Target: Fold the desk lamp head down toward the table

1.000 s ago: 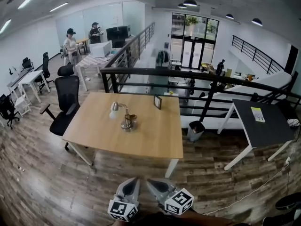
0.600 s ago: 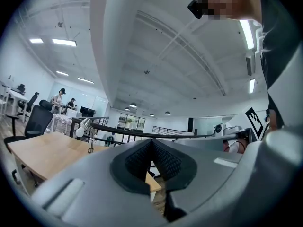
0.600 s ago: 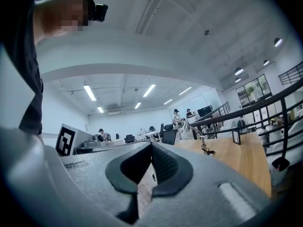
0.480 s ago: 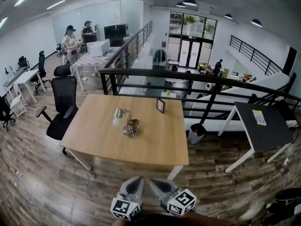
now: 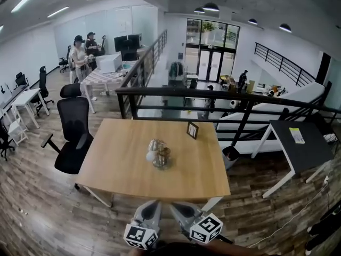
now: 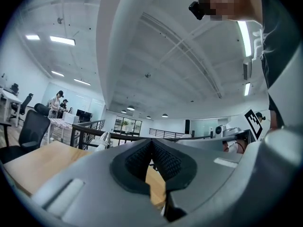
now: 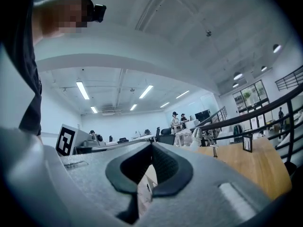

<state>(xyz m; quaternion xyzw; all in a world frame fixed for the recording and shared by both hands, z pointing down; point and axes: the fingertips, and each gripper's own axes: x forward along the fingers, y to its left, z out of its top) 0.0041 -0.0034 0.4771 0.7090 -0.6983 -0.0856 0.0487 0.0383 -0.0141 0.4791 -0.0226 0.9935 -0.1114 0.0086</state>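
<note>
A small metal desk lamp (image 5: pixel 159 154) stands near the middle of the wooden table (image 5: pixel 117 164), with its pale head (image 5: pixel 151 155) on the left of its round base. Both grippers are held side by side short of the table's near edge, well away from the lamp. In the left gripper (image 5: pixel 152 204) the pads meet and hold nothing. The right gripper (image 5: pixel 173 206) is shut and empty too. The left gripper view looks past the shut left gripper (image 6: pixel 151 141) to the lamp head (image 6: pixel 104 138). The right gripper view shows the right gripper (image 7: pixel 151 144) and the lamp (image 7: pixel 196 136) far off on the table.
A small picture frame (image 5: pixel 192 130) stands at the table's far edge. A black office chair (image 5: pixel 74 132) sits at the table's left end. A black railing (image 5: pixel 213 96) runs behind the table, and a dark desk (image 5: pixel 298 143) stands to the right. Two people (image 5: pixel 80 49) are far back left.
The table and lamp have drawn nearer and shifted right in the head view as I walk toward them. Both grippers stay shut, side by side at the bottom edge.
</note>
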